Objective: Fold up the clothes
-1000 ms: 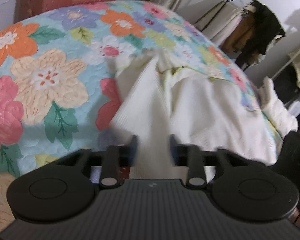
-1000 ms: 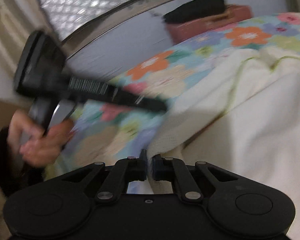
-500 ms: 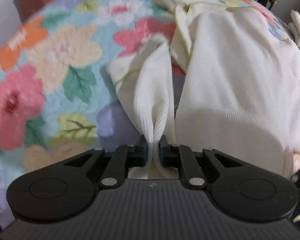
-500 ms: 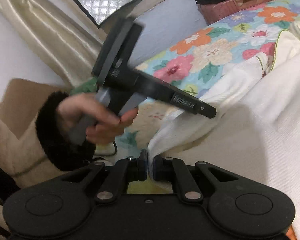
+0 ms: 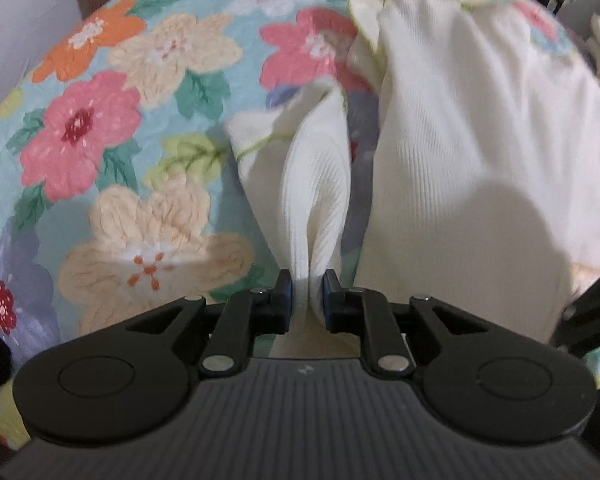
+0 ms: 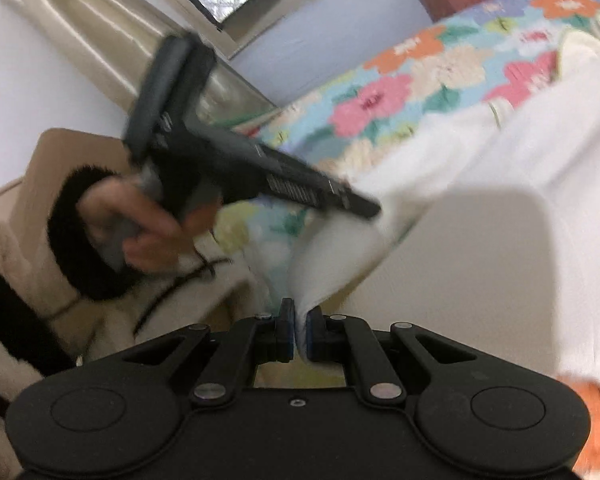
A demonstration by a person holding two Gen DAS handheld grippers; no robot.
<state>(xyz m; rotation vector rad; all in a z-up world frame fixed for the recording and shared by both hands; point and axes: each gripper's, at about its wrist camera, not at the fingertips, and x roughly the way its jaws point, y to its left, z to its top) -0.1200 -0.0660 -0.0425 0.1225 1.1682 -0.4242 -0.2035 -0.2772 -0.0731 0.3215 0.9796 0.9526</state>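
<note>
- Your left gripper (image 5: 307,296) pinches a bunched fold of the white garment (image 5: 460,168).
- Your right gripper (image 6: 299,334) clamps another edge over the floral bedspread (image 5: 140,120).

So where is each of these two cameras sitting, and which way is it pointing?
Left wrist: sits on the left gripper, looking forward along its fingers across the floral bedspread; the gripper's own body fills the bottom, shut on a fold of the white garment.
Right wrist: sits on the right gripper, facing across the bed's edge toward the wall and curtain; it shows the person's left hand holding the other gripper.
Shared: both see the white garment and the floral bedspread.
</note>
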